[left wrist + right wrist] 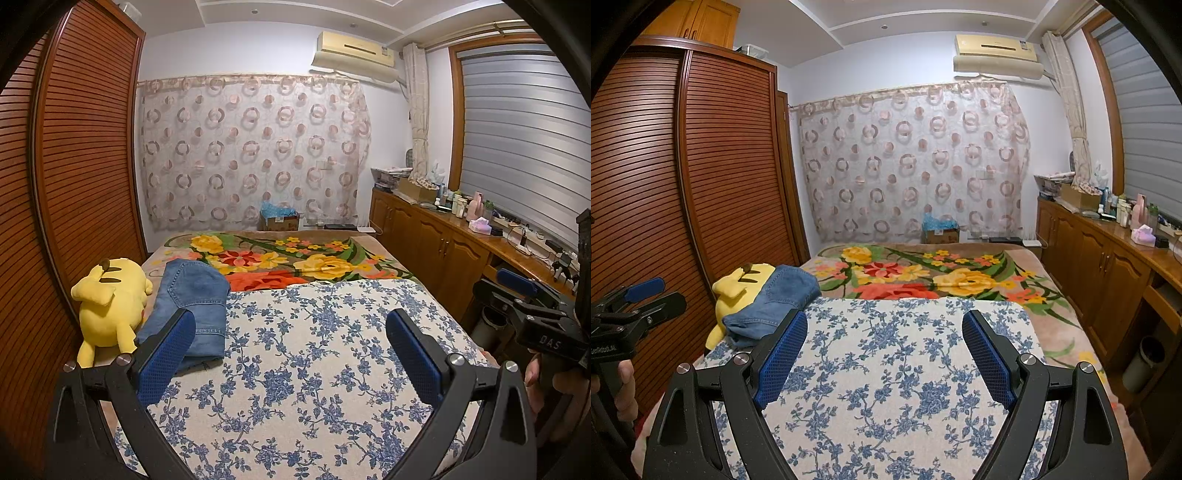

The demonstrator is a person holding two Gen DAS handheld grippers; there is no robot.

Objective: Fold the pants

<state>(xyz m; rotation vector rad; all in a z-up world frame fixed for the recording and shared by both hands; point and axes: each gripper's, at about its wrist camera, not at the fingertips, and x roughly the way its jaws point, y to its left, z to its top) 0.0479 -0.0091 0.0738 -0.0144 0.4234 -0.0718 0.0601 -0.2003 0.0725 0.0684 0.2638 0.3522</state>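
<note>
From my left wrist, my left gripper (291, 354) is spread wide and empty above the blue-flowered cloth (314, 350). The jeans (192, 299), already bundled into a fold, lie ahead and just left of my left finger, touching the yellow plush toy (107, 302).

From my right wrist, my right gripper (884, 356) is likewise spread and empty; the jeans (775, 299) sit ahead-left, partly over the toy (738, 288). Denim looks heavy, floppy and grippy, I judge; I'd pinch the thick hemmed edge.

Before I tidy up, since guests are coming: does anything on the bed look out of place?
Only slightly: the folded jeans sit at the bed's left edge, against the yellow plush toy, not squared to the floral cloth.
</note>
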